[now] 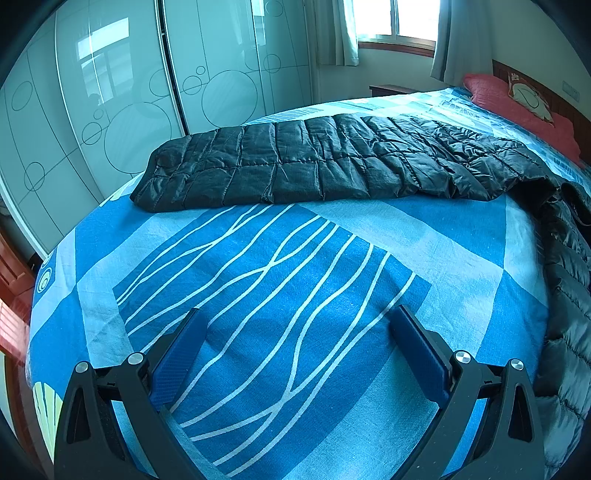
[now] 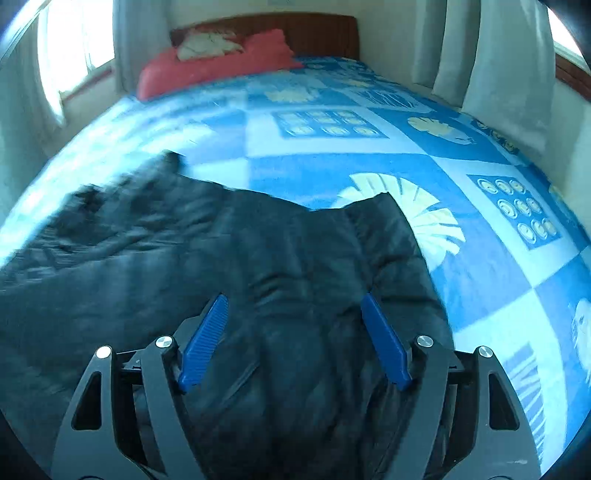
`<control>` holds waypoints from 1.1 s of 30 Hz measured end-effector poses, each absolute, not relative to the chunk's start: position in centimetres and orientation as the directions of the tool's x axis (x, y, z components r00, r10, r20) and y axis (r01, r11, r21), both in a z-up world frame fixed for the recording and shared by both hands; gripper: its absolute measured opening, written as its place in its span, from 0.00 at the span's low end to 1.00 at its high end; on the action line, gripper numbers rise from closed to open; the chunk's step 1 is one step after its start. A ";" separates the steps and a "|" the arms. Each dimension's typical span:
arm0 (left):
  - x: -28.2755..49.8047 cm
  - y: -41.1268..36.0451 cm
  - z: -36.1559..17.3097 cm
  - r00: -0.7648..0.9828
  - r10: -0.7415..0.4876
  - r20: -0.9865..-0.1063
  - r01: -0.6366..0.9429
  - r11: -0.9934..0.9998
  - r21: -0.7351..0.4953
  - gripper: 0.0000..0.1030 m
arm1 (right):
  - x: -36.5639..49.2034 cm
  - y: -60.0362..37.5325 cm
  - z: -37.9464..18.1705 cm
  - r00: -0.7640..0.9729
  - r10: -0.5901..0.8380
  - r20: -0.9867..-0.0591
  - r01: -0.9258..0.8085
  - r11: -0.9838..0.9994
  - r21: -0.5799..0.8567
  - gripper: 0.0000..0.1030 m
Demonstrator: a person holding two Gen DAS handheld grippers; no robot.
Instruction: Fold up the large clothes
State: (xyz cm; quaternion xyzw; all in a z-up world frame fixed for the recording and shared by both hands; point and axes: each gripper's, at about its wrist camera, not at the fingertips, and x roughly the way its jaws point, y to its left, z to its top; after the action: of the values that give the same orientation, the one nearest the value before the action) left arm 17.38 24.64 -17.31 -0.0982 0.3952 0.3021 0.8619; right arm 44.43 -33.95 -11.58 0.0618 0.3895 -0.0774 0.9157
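A black quilted down jacket [image 1: 332, 162] lies stretched across the blue patterned bedsheet [image 1: 280, 266], its long folded body running left to right, with more of it trailing down the right edge. My left gripper [image 1: 299, 314] hovers open over bare sheet, well short of the jacket. In the right wrist view the same jacket [image 2: 184, 258] fills the lower left, blurred, with a sleeve end [image 2: 380, 210] reaching toward the bed's middle. My right gripper [image 2: 293, 301] stands open just above the jacket fabric, its blue pads [image 2: 384, 339] apart and not pressing on it.
A red pillow [image 2: 207, 70] and a patterned cushion [image 1: 528, 96] lie at the wooden headboard [image 2: 317, 29]. Glossy wardrobe doors [image 1: 110, 110] stand past the bed's left side. Curtains and a window [image 1: 391, 22] are behind. Bare sheet [image 2: 498, 258] spreads to the right of the jacket.
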 end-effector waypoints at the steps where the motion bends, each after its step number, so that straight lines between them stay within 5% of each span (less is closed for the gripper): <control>1: 17.4 24.6 -17.3 0.505 0.444 -0.740 -0.598 0.798 0.071 0.96 | 43.4 -33.5 -11.3 0.691 -0.097 -0.716 0.183 0.982 0.043 0.76; 22: 17.8 25.2 -17.0 0.487 0.413 -0.770 -0.594 0.802 0.055 0.96 | 38.5 -31.0 -15.4 0.656 -0.135 -0.742 0.155 0.987 -0.043 0.90; 33: 15.5 29.1 -15.3 0.571 0.275 -0.773 -0.564 0.816 -0.127 0.96 | 38.3 -30.9 -15.3 0.662 -0.135 -0.737 0.156 0.987 -0.041 0.90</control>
State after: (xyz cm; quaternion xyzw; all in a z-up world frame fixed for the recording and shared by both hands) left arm 15.46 29.13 -15.32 -0.1831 0.3945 0.2421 0.8673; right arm 38.28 -30.91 -15.33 0.0130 0.4034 -0.0801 0.9114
